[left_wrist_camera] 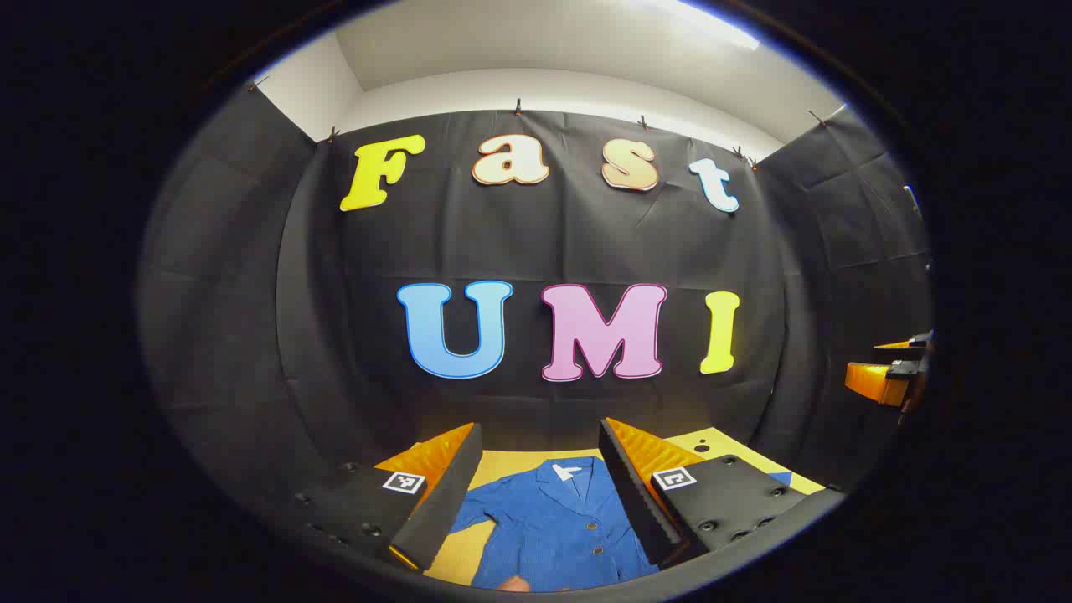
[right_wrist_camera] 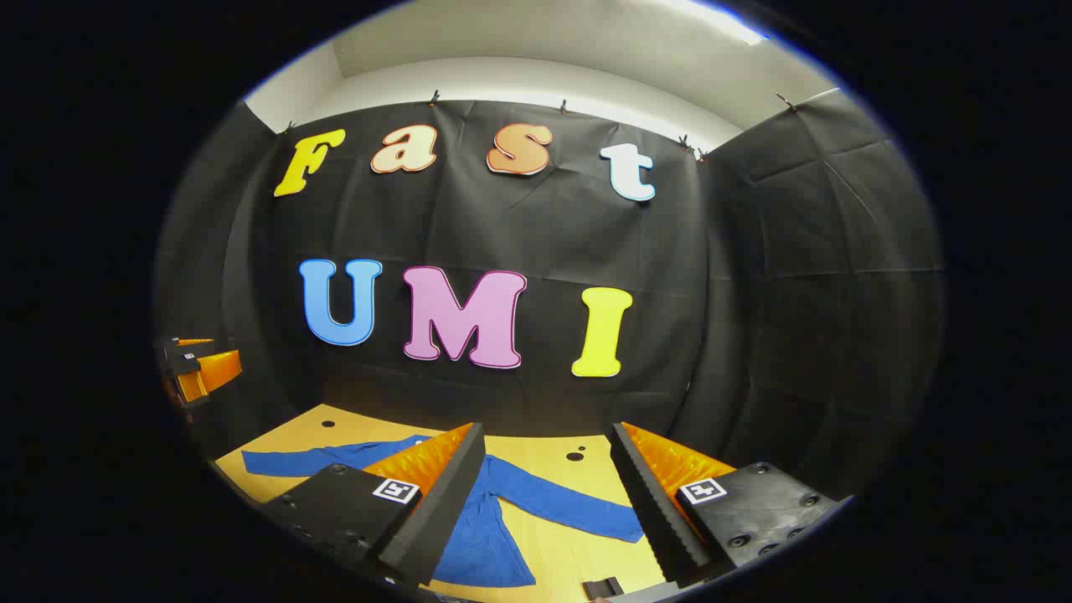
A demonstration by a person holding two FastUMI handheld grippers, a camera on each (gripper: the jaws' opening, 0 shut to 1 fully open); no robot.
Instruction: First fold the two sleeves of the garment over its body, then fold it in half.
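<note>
I see the blue button-front cloth jacket (left_wrist_camera: 559, 523) lying flat on the yellow wooden worktop (right_wrist_camera: 586, 469), both sleeves spread (no fold made yet). My left hand-held gripper (left_wrist_camera: 540, 490) and right hand-held gripper (right_wrist_camera: 548, 494) hover above it, fingers apart, empty.

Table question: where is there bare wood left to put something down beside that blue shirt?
Bare table lies beyond the blue shirt's right sleeve toward the wall, and between sleeve and hem. The middle is crowded by the spread shirt.
</note>
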